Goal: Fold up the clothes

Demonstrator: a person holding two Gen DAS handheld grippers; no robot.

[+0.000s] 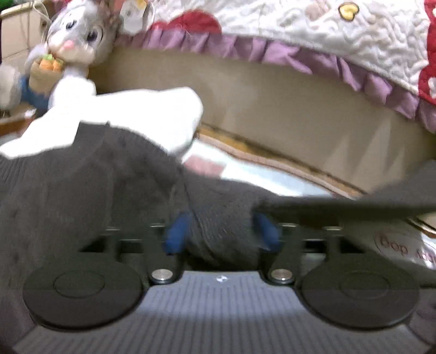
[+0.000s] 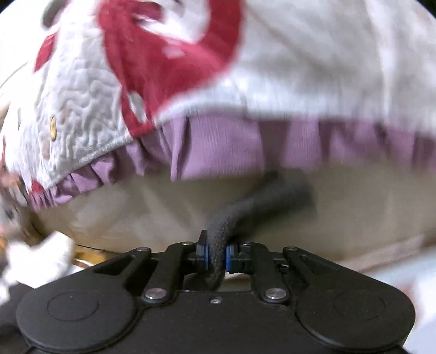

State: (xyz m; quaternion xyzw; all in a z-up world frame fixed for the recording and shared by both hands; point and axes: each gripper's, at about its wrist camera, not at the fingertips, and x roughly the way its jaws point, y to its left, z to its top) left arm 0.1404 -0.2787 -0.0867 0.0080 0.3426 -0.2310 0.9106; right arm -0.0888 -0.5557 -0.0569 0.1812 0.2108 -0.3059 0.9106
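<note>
While both views are blurring: readings limited.
Left gripper (image 1: pixel 222 234): blue fingers (image 1: pixel 174 237) standing partly apart, clamping a thick bunch of the dark grey knit garment (image 1: pixel 81 196).
Right gripper (image 2: pixel 217 257): fingers nearly closed, pinching a rolled edge of it.
Garment: hanging between both, before the quilted bedspread (image 2: pixel 81 109).
Background: plush rabbit (image 1: pixel 73 35).

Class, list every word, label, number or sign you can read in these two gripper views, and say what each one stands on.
"(bop" in red, upside down to the camera, on the white surface at the right edge of the left wrist view; the letters after it are too blurred to read.
Paper tags by the plush rabbit: print too small and blurred to read.
Right wrist view: no readable text.
</note>
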